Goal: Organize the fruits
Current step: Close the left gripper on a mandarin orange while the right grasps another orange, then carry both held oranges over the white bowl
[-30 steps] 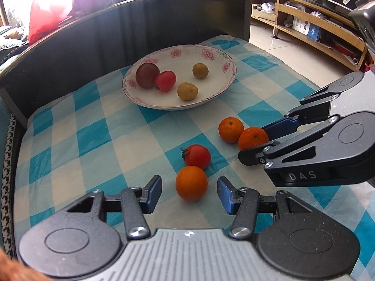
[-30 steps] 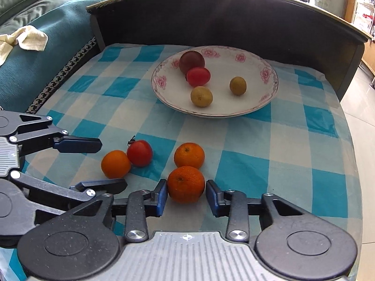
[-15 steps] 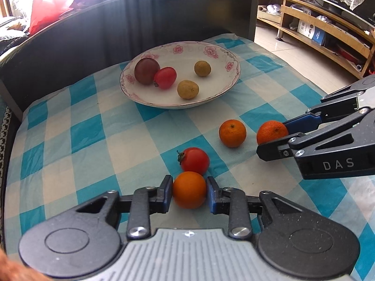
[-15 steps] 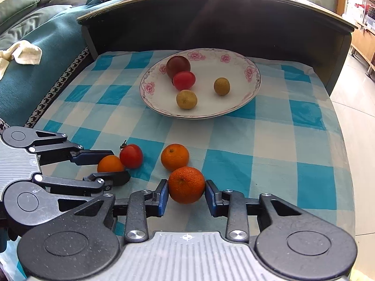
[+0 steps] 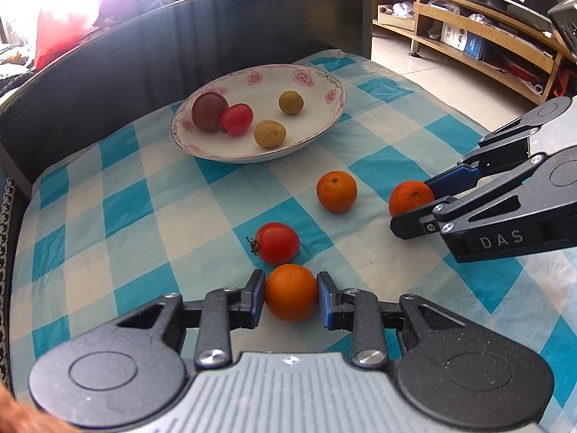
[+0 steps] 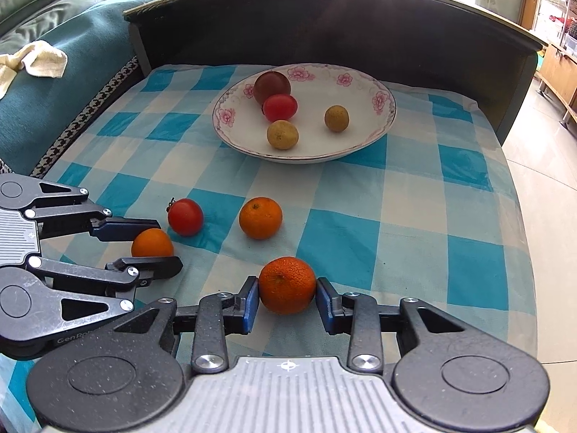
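Note:
My left gripper (image 5: 291, 290) is shut on a smooth orange (image 5: 290, 301), its blue pads pressing both sides, just in front of a red tomato (image 5: 277, 243) on the checked cloth. A rough-skinned orange (image 6: 286, 285) sits gripped between the pads of my right gripper (image 6: 287, 290), which is shut on it. The right gripper (image 5: 411, 209) enters the left wrist view from the right. A third orange (image 5: 336, 191) lies loose between the two. The flowered white plate (image 5: 317, 83) at the back holds a dark round fruit, a red tomato and two yellow-brown fruits.
A dark curved backboard (image 5: 144, 47) walls off the far side of the cloth. A teal sofa with a white rag (image 6: 32, 61) lies to the left. Tiled floor (image 6: 548, 144) drops off to the right, with wooden shelving (image 5: 468, 36) beyond.
My left gripper's jaws closed from wide apart onto the smooth orange. The right gripper, still holding its orange, has drawn away from the loose orange it was touching.

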Motion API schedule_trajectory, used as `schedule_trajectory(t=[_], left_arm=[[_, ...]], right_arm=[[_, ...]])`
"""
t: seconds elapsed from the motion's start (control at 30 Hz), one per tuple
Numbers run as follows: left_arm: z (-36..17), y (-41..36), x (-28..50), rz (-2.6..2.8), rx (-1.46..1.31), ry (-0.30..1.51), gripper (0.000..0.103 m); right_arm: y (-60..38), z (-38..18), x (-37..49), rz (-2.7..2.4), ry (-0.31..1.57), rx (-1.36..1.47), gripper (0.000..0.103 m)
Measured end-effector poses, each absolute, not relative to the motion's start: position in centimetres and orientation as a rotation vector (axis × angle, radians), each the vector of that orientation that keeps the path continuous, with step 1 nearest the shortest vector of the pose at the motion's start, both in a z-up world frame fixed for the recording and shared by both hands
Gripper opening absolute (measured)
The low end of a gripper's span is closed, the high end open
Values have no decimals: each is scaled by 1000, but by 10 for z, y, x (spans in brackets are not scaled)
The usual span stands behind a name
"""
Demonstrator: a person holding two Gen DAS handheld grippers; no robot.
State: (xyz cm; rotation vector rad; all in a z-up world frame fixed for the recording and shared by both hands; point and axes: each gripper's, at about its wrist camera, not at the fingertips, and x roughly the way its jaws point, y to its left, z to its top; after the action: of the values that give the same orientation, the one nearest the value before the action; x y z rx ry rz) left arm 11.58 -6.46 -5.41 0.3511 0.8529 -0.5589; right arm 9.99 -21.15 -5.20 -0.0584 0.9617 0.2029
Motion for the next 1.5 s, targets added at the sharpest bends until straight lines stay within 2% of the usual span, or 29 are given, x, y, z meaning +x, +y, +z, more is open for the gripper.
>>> schedule_trajectory(t=[0.27, 0.47, 0.6, 0.63, 0.67, 0.7, 1.5], left_arm=[[-56, -60, 115, -554, 362, 837, 54], [-56, -64, 114, -556, 381, 820, 55], [-56, -63, 116, -558, 370, 828, 53], [-56, -63, 116, -560, 367, 831, 51], [-56, -64, 115, -553, 373, 831, 41], [-55, -65, 114, -545, 391, 827, 39], [-18, -72, 146, -486, 314, 748, 39]], right_arm=[[-215, -51, 100, 199, 946, -55, 44], [-211, -53, 101, 212, 947, -67, 44], [-210, -53, 101, 213, 946, -66, 43], [-210, -53, 102, 208, 947, -69, 37], [-210, -54, 102, 207, 954, -73, 29], [-210, -54, 102, 204, 958, -74, 28], [-208, -21, 126, 183, 857, -43, 27]])
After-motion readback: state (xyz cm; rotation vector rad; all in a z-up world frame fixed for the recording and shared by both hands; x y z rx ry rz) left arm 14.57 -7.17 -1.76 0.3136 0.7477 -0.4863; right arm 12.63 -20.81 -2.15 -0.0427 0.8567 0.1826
